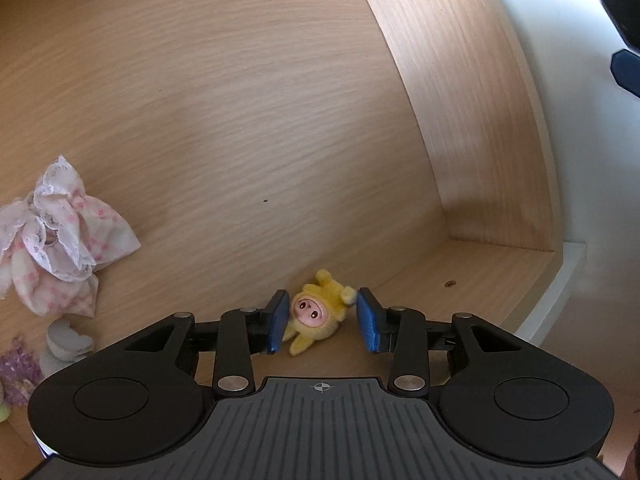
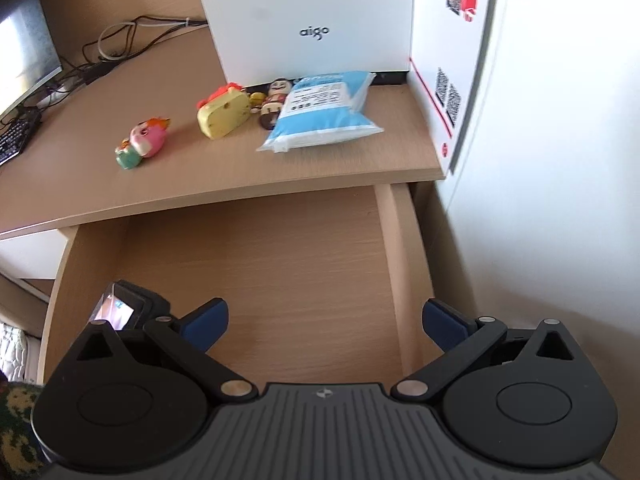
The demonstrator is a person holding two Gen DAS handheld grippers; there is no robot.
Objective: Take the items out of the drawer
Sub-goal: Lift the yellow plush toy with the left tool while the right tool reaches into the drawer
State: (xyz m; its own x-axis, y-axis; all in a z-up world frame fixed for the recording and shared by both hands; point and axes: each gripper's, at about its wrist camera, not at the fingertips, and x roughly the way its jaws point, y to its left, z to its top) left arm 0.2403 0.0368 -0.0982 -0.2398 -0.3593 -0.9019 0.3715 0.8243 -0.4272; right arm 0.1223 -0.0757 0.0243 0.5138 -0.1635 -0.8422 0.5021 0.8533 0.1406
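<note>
— What do we have around our left gripper [image 1: 323, 320] down in the light wooden drawer [image 1: 248, 120]?

— Its blue pads [image 1: 279, 322] are spread apart, released, with the small yellow plush figure with a pink face [image 1: 316, 312] lying between them on the drawer floor. The left pad seems to touch the plush's side; the right pad sits just beside its raised arm, and we cannot tell whether it touches. The toy lies close to the corner where the drawer's side wall [image 1: 480, 120] meets the next board.

— Anything crowding it?

— Off to the left, well apart, we see a pink-and-white checked cloth bundle trimmed with lace [image 1: 60, 236], and below it a small white plush shape [image 1: 66, 346] and a bit of purple fluff [image 1: 16, 368] at the frame's edge. Nothing lies between the pads and the yellow toy.

— And our right gripper [image 2: 324, 324]?

— Wide open and empty, hanging over a bare stretch of the drawer [image 2: 260, 272]. Only this view shows the wooden desk top [image 2: 200, 176] above: a blue-and-white plastic packet [image 2: 324, 112], a yellow cheese-shaped toy with a red bow [image 2: 224, 112], a pink round-headed figurine on a green base [image 2: 142, 142], and a small painted doll [image 2: 274, 100] against a white box marked "aigo" [image 2: 312, 16]. Cables [image 2: 120, 44] and a monitor [image 2: 20, 40] sit farther left.

— Does it show the yellow plush?

— No, only the left wrist view does.
</note>
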